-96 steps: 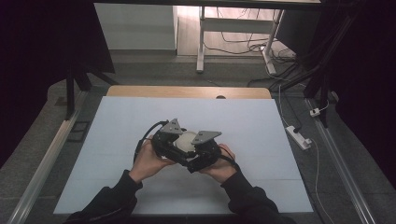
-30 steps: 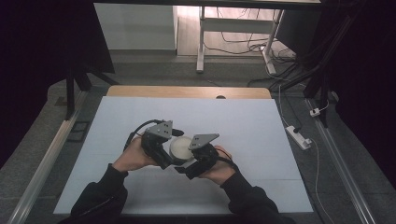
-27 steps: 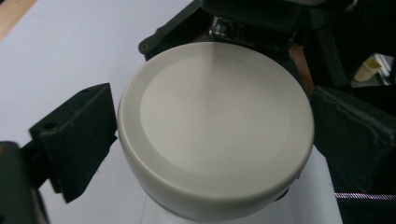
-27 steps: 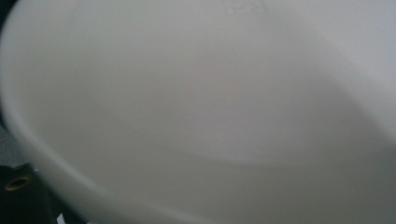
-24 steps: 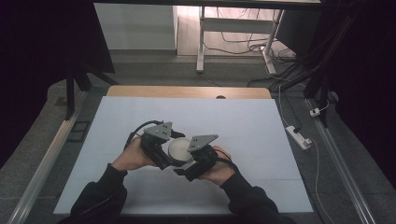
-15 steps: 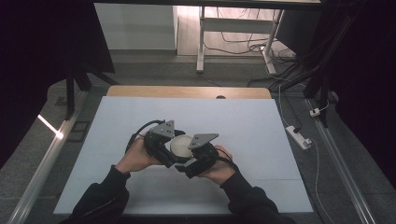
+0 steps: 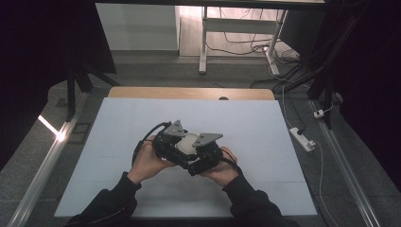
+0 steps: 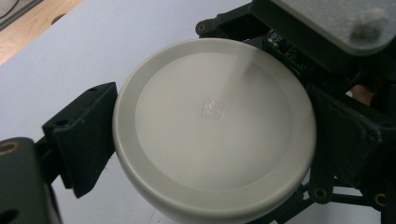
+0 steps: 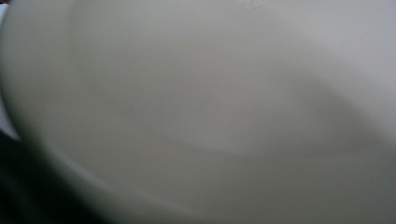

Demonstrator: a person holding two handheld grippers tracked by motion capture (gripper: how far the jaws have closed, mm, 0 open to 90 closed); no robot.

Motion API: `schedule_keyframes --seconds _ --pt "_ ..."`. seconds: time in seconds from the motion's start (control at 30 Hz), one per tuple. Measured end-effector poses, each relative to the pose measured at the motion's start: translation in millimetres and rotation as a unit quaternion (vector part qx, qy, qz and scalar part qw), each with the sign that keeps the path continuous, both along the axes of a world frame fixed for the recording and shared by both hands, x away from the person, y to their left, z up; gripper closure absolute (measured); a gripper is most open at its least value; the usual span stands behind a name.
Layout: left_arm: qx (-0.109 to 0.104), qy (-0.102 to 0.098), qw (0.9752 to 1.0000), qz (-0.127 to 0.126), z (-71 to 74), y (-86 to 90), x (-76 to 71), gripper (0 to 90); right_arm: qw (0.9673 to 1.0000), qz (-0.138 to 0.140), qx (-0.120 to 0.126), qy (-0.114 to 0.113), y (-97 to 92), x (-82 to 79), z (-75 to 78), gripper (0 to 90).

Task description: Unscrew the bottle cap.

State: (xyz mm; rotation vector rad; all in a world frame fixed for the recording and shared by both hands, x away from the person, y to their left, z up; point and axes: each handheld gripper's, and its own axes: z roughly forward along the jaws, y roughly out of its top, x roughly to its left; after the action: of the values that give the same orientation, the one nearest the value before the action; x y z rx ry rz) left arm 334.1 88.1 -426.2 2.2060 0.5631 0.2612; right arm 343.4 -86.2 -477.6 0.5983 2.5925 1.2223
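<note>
A round off-white dish (image 8: 212, 126) — shown underside up, with a raised foot ring and a small embossed mark at its middle — sits between the two tools, above the near middle of the tabletop (image 7: 265, 127). In the left tool view one black jaw presses the dish's rim at the left and another jaw bears on it at the right, so the left tool (image 7: 171, 142) is pinching the dish across its width. In the high view the dish (image 7: 189, 140) shows as a pale patch between the two grey plates, with the right tool (image 7: 204, 153) just beside the left one, the two nearly touching. The right tool view is a blurred, very close expanse of the dish (image 9: 210, 102); whether that tool's jaws are spread or pressed on it I cannot tell. The left hand (image 7: 147, 163) and right hand (image 7: 222, 170) wrap the tool bodies from below, dark sleeves running off the bottom edge. A black cable loops from the left tool over the tabletop. Beyond the white surface lies a strip of bare wood (image 7: 189, 93), and on the floor at the right a white power strip (image 7: 301, 138).
</note>
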Motion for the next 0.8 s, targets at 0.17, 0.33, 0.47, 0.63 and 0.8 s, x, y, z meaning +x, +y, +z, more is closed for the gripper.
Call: schedule_keyframes --seconds 0.17,0.33,0.47,0.63,0.8 --pt "-0.006 0.0 1.0 0.001 2.5 2.1 -0.2 7.9 1.0 -0.001 0.005 -0.001 -0.1 0.1 0.7 6.7" --pt "-0.007 -0.003 1.0 0.003 5.9 2.8 -1.8 7.9 1.0 0.002 0.004 0.0 -0.2 0.0 0.6 6.7" --pt "-0.008 -0.005 0.9999 0.005 8.7 5.1 -2.0 7.9 1.0 0.0 0.007 0.001 -0.2 -0.2 0.6 6.7" --pt "-0.017 -0.006 0.9998 0.012 10.2 6.9 -2.1 7.9 1.0 0.001 0.01 0.001 -1.0 0.2 1.1 6.7" --pt "-0.019 -0.007 0.9997 0.015 12.3 9.3 -2.0 7.9 1.0 0.005 0.008 -0.001 -1.4 0.2 1.3 6.7"
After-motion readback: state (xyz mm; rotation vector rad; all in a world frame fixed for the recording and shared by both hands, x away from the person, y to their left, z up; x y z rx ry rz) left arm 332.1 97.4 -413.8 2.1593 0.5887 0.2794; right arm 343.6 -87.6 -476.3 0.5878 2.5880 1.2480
